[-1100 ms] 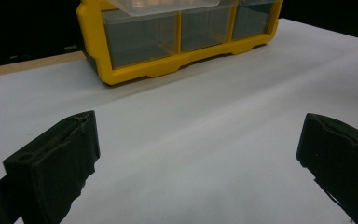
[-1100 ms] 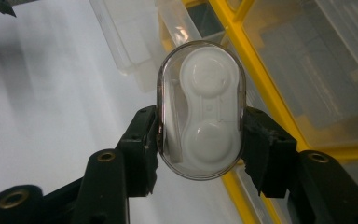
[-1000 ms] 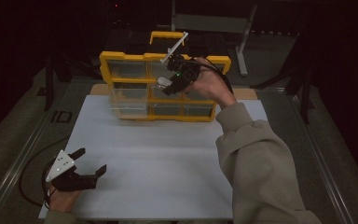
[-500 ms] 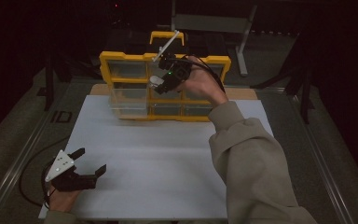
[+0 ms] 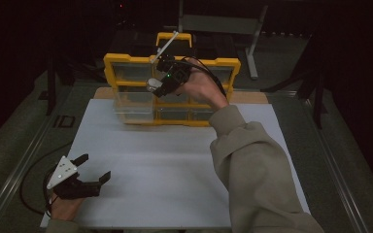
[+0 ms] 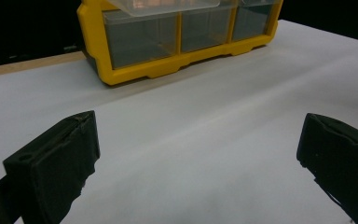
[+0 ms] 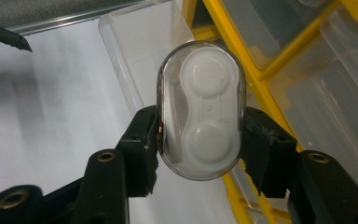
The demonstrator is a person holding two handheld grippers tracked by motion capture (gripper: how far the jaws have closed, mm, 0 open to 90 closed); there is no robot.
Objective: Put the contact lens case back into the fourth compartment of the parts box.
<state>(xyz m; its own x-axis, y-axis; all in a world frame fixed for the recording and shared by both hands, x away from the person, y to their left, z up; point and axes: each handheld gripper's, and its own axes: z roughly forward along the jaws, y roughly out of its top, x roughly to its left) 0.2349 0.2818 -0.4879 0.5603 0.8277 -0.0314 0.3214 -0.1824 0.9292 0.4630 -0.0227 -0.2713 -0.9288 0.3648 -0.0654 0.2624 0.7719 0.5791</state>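
A yellow drawer organizer (image 5: 126,60) (image 6: 121,77) (image 7: 256,70) stands at the far edge of the white mat. One clear drawer (image 5: 133,104) (image 7: 140,42) is pulled out at its left side. My right gripper (image 5: 156,87) (image 7: 200,135) hovers above that drawer, shut on a clear oval case (image 7: 200,109) (image 5: 153,84) with a white contact-lens holder inside. My left gripper (image 5: 93,167) (image 6: 200,154) rests open near the mat's front left corner, nothing between its jaws.
The white mat (image 5: 175,165) covers the table between the organizer and the front edge. A yellow handle (image 5: 175,36) tops the organizer. A cable (image 5: 29,179) trails left of the left gripper. The right sleeve (image 5: 257,170) crosses the mat's right half.
The right gripper with the clear case has moved left and slightly down, toward the pulled-out drawer. The left gripper has stayed put.
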